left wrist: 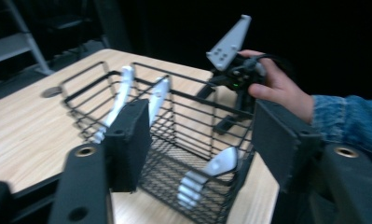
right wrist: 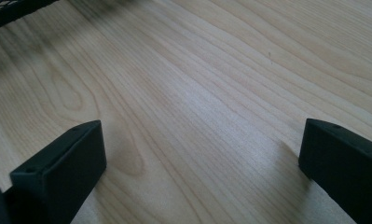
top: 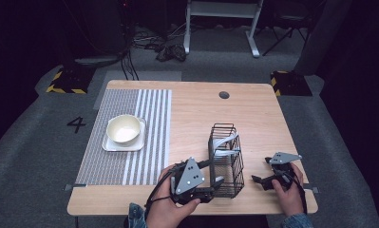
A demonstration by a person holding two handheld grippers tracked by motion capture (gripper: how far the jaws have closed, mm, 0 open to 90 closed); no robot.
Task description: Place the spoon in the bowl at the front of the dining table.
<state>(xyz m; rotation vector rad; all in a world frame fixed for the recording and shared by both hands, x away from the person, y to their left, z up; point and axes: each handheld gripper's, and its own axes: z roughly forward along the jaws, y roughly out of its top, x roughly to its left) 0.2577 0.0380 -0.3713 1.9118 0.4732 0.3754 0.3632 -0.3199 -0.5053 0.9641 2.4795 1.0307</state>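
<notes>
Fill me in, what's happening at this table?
A person holds a gripper in each hand at a wooden table. The left gripper is at the near end of a black wire basket holding pale utensils, its jaws apart with nothing gripped. The right gripper rests open beside the basket. A cream bowl sits on a square plate on the striped mat.

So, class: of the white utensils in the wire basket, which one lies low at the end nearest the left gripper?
The white fork, lying low in the wire basket near the left gripper; the other two white handles lean high at the far end.
</notes>
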